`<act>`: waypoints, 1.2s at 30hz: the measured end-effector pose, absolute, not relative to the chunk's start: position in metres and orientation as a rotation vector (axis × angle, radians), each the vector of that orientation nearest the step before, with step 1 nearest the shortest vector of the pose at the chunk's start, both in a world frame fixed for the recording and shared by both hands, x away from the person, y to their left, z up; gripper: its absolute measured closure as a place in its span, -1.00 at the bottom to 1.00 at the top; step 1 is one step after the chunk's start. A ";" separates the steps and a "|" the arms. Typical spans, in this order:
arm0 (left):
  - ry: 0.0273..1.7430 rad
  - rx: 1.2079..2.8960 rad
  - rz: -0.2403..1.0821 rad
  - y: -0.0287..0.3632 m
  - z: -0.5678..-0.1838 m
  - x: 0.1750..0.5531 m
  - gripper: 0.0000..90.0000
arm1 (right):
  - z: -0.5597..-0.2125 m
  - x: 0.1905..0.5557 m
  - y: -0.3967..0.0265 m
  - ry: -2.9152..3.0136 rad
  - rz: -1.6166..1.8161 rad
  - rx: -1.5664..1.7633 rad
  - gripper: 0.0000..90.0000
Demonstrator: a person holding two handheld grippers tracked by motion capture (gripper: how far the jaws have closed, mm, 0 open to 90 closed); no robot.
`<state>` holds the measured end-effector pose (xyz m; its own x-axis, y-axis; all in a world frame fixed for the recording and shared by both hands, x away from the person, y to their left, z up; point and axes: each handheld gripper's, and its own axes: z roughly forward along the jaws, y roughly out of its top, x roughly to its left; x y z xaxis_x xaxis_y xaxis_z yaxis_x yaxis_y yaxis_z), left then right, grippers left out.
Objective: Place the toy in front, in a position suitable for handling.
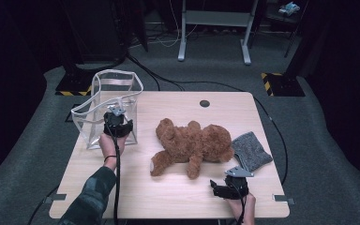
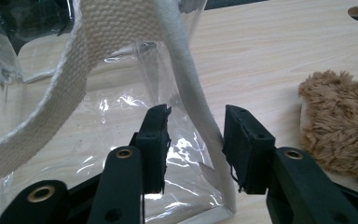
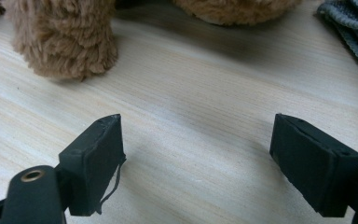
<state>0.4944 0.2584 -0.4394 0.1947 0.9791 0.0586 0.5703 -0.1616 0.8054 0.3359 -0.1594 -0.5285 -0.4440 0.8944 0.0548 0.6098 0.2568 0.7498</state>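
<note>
A clear plastic bag (image 1: 108,101) with white webbing trim stands at the table's left rear. My left gripper (image 1: 117,119) is at its near right corner. In the left gripper view the jaws straddle the bag's white corner edge (image 2: 200,121): the edge lies against the right pad, a gap shows at the left pad, so the gripper (image 2: 196,135) is open. A brown teddy bear (image 1: 192,143) lies mid-table, its fur (image 2: 340,126) off to the right of the bag. My right gripper (image 1: 229,182) stands wide open and empty (image 3: 198,140), just short of the bear's leg (image 3: 65,37).
A grey knitted cloth (image 1: 252,150) lies right of the bear, its edge (image 3: 354,28) at the right gripper view's top right. The wooden table (image 1: 168,187) has a cable hole (image 1: 204,103) at the back. A person's sleeve (image 1: 91,197) comes in at bottom left.
</note>
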 end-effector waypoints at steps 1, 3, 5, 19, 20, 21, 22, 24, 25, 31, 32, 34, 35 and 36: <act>1.445 1.825 0.796 0.260 -0.439 0.495 0.39 | -0.529 0.336 -0.159 2.147 1.014 1.366 -0.62; 1.434 1.828 0.790 0.262 -0.440 0.496 0.40 | -0.529 0.336 -0.159 2.150 1.012 1.364 -0.62; 1.420 1.833 0.783 0.265 -0.440 0.497 0.40 | -0.529 0.336 -0.159 2.150 1.011 1.364 -0.62; 1.397 1.876 0.733 0.285 -0.437 0.503 0.33 | -0.529 0.336 -0.157 2.147 0.993 1.365 -0.62; 1.405 1.868 0.718 0.287 -0.437 0.504 0.32 | -0.529 0.336 -0.157 2.145 0.989 1.369 -0.62; 1.407 1.862 0.712 0.289 -0.437 0.505 0.31 | -0.529 0.336 -0.157 2.152 0.988 1.352 -0.62; 1.404 1.871 0.713 0.291 -0.436 0.506 0.31 | -0.529 0.336 -0.157 2.155 0.989 1.349 -0.62; 1.399 1.869 0.730 0.290 -0.438 0.509 0.31 | -0.529 0.336 -0.157 2.150 0.980 1.345 -0.62; 1.401 1.872 0.731 0.290 -0.438 0.509 0.31 | -0.529 0.336 -0.156 2.150 0.983 1.348 -0.62; 1.417 1.866 0.703 0.294 -0.436 0.517 0.37 | -0.529 0.336 -0.156 2.149 0.979 1.349 -0.61; 1.414 1.870 0.704 0.294 -0.436 0.517 0.37 | -0.529 0.336 -0.156 2.149 0.979 1.349 -0.61; 1.418 1.860 0.696 0.294 -0.436 0.519 0.37 | -0.529 0.336 -0.156 2.149 0.979 1.349 -0.61; 1.418 1.862 0.692 0.295 -0.436 0.519 0.36 | -0.529 0.336 -0.156 2.150 0.979 1.349 -0.61; 1.420 1.859 0.686 0.295 -0.436 0.519 0.35 | -0.529 0.336 -0.156 2.150 0.979 1.349 -0.61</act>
<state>0.5191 0.2951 -0.4361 0.2626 0.9649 0.0015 0.6008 -0.1647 0.7823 0.3359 -0.1560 -0.5291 -0.4424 0.8966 0.0180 0.6020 0.2821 0.7470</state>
